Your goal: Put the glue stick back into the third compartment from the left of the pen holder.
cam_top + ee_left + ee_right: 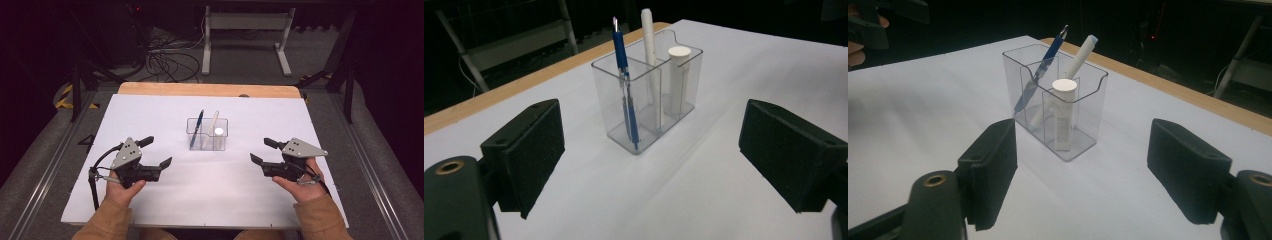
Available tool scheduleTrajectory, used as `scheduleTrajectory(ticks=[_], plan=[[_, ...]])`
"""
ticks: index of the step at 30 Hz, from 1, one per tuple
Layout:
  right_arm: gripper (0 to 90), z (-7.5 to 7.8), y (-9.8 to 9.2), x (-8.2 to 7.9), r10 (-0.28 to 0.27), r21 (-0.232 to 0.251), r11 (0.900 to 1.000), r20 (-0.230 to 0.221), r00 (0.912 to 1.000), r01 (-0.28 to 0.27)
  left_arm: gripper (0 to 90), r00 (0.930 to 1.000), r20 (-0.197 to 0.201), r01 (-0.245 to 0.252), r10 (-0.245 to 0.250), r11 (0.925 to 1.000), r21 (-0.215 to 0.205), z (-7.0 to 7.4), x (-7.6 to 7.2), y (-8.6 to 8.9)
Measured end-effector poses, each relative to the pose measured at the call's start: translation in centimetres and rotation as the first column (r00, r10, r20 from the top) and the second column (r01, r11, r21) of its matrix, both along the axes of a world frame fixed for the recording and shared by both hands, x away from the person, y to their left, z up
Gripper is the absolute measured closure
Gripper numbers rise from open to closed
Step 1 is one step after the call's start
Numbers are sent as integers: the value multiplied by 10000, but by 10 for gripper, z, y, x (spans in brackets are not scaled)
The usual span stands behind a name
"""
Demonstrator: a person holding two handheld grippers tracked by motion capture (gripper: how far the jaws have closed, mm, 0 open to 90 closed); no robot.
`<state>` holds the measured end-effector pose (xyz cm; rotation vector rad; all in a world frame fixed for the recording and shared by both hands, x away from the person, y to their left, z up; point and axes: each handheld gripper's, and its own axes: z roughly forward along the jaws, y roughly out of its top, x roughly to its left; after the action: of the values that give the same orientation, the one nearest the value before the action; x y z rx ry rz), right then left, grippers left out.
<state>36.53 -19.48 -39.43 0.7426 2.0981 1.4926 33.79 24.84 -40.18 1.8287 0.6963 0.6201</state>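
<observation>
A clear plastic organiser (207,134) (647,95) (1058,100) with compartments stands in the middle of the white table. A blue pen (197,128) (625,80) (1043,70) leans in its left compartment. A white pen (212,125) (650,45) (1079,57) and a short white cylinder (218,132) (677,80) (1063,112) stand in the other compartments. My left gripper (156,151) (651,170) rests open near the table's left front, holding nothing. My right gripper (264,150) (1082,170) is open at the right front, likewise holding nothing. Both point toward the organiser from a distance.
The white table top (210,190) has a wooden strip (210,90) along its far edge. Beyond it stand a white frame (245,35) and loose cables (165,60) on the floor. Metal rails (45,165) run along both table sides.
</observation>
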Motion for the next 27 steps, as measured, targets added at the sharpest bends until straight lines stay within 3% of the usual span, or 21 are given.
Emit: scheduleTrajectory(ticks=[8,12,27], plan=[[285,-1,0,0,18,-98,10000,-17,10000,-18,117,9988,-462,-168,152,9993,-330,-19,-3,15],[285,-1,0,0,20,-124,9999,-18,10000,-20,117,9981,-583,-220,219,9998,-6,-28,-6,18],[285,-3,1,0,46,-202,9998,-74,10000,-48,85,9962,-798,-376,357,9990,-226,-26,-5,21]])
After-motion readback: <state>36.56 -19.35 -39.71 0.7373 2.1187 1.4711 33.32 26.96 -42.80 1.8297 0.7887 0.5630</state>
